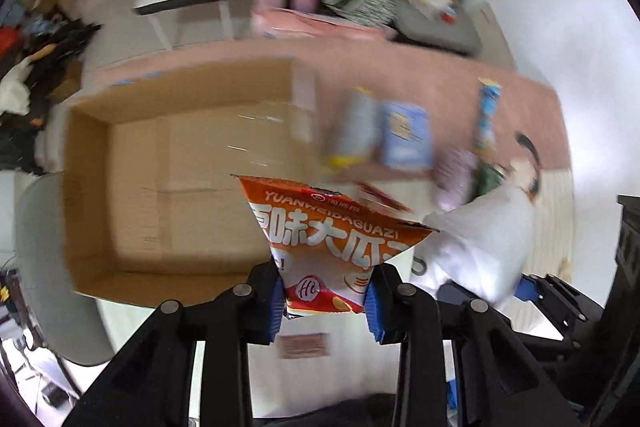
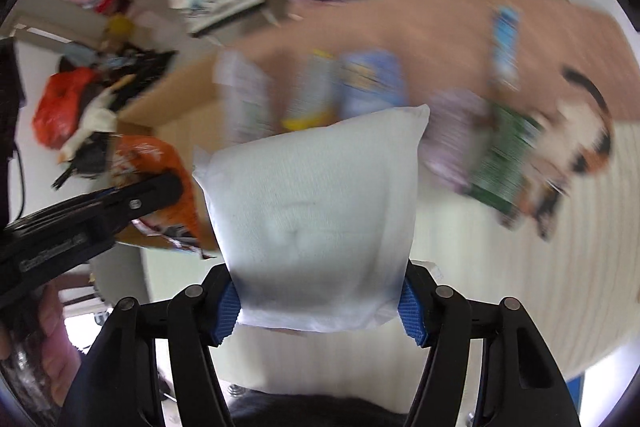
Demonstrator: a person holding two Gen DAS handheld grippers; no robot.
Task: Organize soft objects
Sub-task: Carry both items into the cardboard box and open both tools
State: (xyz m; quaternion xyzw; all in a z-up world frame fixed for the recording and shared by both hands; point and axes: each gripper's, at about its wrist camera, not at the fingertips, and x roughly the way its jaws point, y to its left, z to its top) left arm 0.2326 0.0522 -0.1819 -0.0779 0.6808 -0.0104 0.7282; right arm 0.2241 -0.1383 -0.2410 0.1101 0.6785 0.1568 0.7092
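My left gripper is shut on an orange snack bag and holds it above the near right corner of an open cardboard box, whose inside looks bare. My right gripper is shut on a white soft packet, held up to the right of the box. In the left wrist view the white packet and right gripper show at the right. In the right wrist view the snack bag and the left gripper show at the left.
Several soft packets lie blurred on the pink table: a blue one, a yellow-bottomed one, a slim blue one, a green one. Cluttered chairs and clothes stand behind the table. A cat-print item lies at the right.
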